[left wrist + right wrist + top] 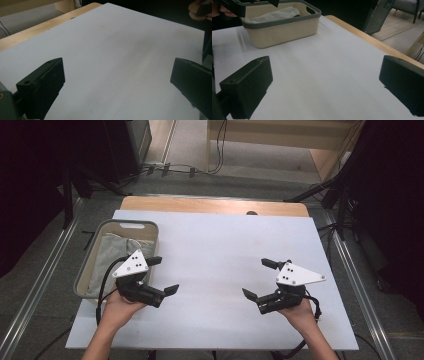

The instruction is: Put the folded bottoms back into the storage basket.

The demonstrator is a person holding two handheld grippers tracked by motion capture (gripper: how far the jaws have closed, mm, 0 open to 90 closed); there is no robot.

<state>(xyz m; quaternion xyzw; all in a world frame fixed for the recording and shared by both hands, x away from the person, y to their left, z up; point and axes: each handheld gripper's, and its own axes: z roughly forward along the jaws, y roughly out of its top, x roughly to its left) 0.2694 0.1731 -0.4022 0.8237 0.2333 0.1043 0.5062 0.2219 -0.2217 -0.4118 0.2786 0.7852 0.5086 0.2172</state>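
Both jaws gape wide and empty over the bench (215, 250); the left hand-held gripper (162, 275) sits beside the basket (131, 225) at nine o'clock, the right hand-held gripper (260, 279) at three; likely nothing is begun; next, the left reaches for the cloth (112, 251).

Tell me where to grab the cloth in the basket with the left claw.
Take the raised fold of the cloth, likely from above: the basket walls block any side approach, and the cloth lies loosely bunched inside. The left claw, jaws open, is closest.
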